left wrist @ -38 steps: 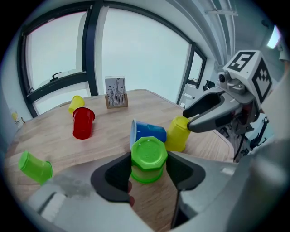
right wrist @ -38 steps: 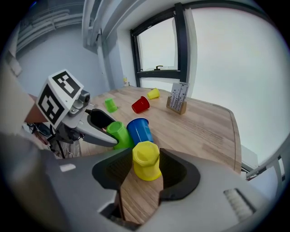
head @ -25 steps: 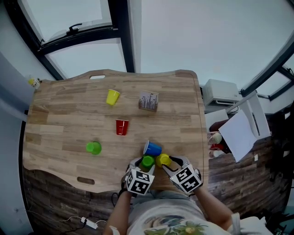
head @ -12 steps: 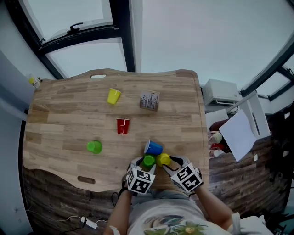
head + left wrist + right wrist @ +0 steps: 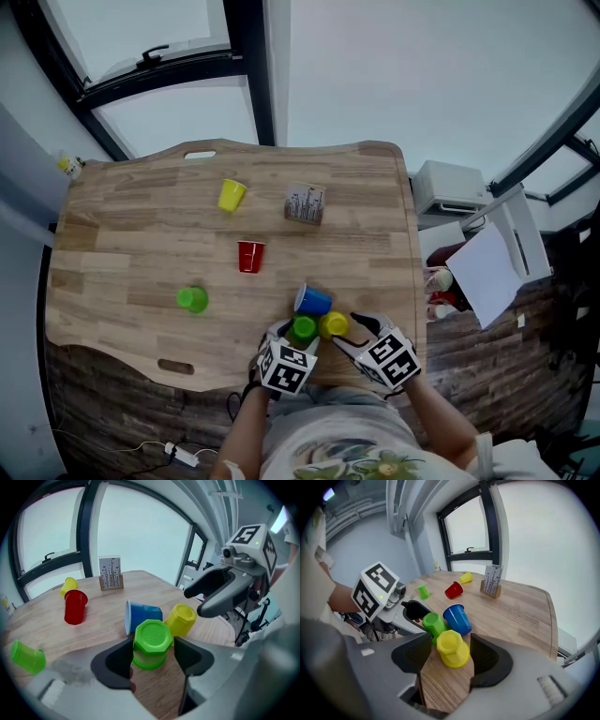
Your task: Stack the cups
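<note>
An upturned green cup (image 5: 152, 641) stands on the table's near edge between the jaws of my left gripper (image 5: 152, 657). Those jaws have just been opening, and a thin gap shows at the right pad. Beside it an upturned yellow cup (image 5: 452, 648) stands between the jaws of my right gripper (image 5: 450, 657), which have also just been opening and stand clear of it on both sides. A blue cup (image 5: 312, 301) lies on its side just beyond the two. In the head view the green cup (image 5: 303, 328) and yellow cup (image 5: 333, 324) touch.
A red cup (image 5: 249, 256) stands upturned mid-table. A second green cup (image 5: 192, 299) lies at the left and a second yellow cup (image 5: 232, 196) lies farther back. A small card holder (image 5: 305, 203) stands near the far edge. The wooden table (image 5: 122, 234) drops off on the right.
The right gripper's jaws have spread away from the yellow cup and that gripper has shifted slightly right. The left gripper's jaws have widened a little around the green cup.
</note>
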Action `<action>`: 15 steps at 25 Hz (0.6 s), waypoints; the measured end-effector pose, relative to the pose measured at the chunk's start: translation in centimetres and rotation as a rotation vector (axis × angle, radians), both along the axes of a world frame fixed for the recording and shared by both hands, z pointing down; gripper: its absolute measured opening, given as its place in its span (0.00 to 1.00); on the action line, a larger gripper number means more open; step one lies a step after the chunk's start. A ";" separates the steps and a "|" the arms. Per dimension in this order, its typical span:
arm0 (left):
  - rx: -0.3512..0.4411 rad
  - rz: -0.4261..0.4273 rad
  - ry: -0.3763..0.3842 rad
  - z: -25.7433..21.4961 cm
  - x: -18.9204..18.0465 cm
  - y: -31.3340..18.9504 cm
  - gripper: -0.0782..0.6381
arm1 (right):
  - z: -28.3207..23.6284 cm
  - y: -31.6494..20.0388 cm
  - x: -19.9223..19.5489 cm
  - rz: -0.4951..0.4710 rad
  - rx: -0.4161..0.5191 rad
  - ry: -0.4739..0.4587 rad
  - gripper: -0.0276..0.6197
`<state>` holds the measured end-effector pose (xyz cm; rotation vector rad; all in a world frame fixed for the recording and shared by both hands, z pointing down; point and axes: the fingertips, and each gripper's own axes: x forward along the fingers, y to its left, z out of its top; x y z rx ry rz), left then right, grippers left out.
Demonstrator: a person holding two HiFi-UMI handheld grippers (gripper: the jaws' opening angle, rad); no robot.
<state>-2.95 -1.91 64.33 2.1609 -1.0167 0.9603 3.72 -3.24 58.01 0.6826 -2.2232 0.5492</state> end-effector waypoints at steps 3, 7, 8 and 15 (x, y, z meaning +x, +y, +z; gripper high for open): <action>-0.001 0.001 0.000 0.0 0.0 0.1 0.51 | -1.0 -1.5 0.8 0.052 0.030 -0.030 0.45; 0.005 -0.006 0.008 -0.3 -0.2 0.1 0.51 | -1.9 -4.4 1.8 0.098 0.075 -0.034 0.45; 0.007 -0.010 0.014 -0.5 -0.2 0.1 0.51 | -1.9 -5.0 1.8 0.095 0.078 -0.036 0.45; 0.027 -0.046 0.066 -2.3 -0.9 0.3 0.51 | 1.4 -6.2 -0.7 -0.184 -0.040 0.017 0.45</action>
